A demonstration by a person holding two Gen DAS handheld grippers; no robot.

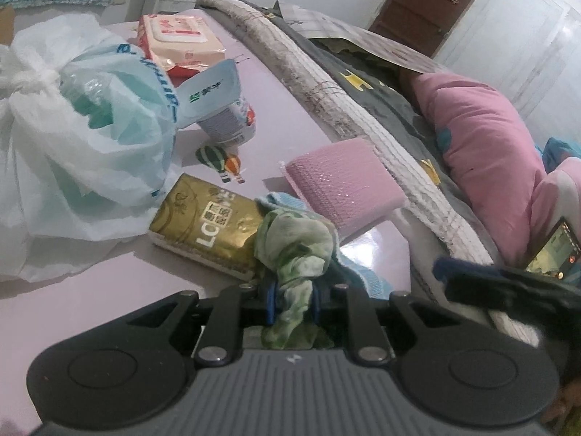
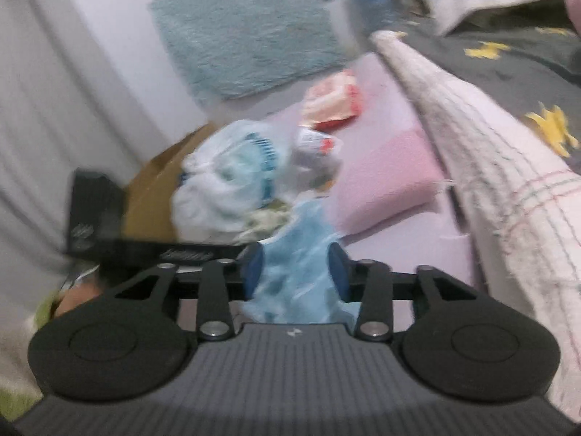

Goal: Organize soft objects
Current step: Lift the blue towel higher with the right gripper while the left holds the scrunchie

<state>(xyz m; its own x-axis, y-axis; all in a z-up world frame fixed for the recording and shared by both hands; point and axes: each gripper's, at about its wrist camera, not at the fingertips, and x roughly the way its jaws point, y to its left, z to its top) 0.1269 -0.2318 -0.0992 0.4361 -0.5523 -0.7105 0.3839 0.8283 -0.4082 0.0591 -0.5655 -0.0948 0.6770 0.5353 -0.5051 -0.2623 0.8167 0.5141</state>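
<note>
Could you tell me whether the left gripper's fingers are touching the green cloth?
Touching: the left wrist view shows the left gripper with its blue fingers pinched against the green cloth.

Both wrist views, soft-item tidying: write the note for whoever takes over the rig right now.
Left gripper: shut on the crumpled green-and-white cloth.
Right gripper: jaws apart, with the light blue cloth between them; the view is too blurred to confirm a grip.
On the lilac table: pink mesh sponge block, gold tissue pack, white plastic bag, pink wipes pack.
Done: nothing visibly sorted.
Left: place both cloths, then the rest.
</note>
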